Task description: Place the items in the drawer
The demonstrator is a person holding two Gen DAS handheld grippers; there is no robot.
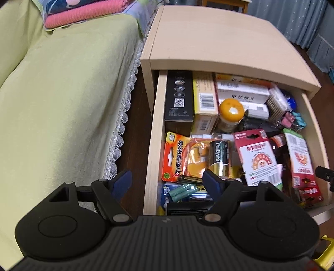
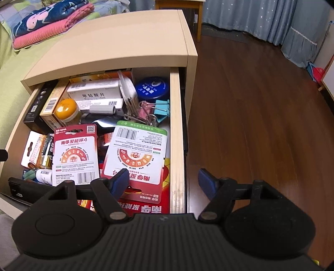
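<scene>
The light wood nightstand drawer (image 1: 155, 133) (image 2: 177, 125) is pulled out and crowded with items. Red battery cards (image 1: 255, 158) (image 2: 75, 154), a card with a green top (image 2: 135, 154), a large black and gold battery (image 1: 219, 158), an orange-lidded jar (image 1: 231, 110) (image 2: 65, 109), white medicine boxes (image 1: 242, 95) (image 2: 96, 93), a blue tin (image 2: 151, 87) and binder clips (image 1: 292, 123) (image 2: 160, 108) lie inside. My left gripper (image 1: 168, 183) hangs open above the drawer's front left corner, holding nothing. My right gripper (image 2: 163, 182) is open over the drawer's front right wall, also holding nothing.
A bed with a yellow-green cover (image 1: 62, 104) and lace trim stands left of the nightstand, with folded pink and navy blankets (image 2: 48, 23) at its head. The nightstand top (image 1: 219, 41) is bare. Dark wood floor (image 2: 261, 114) spreads to the right, with blue curtains (image 2: 261, 16) behind.
</scene>
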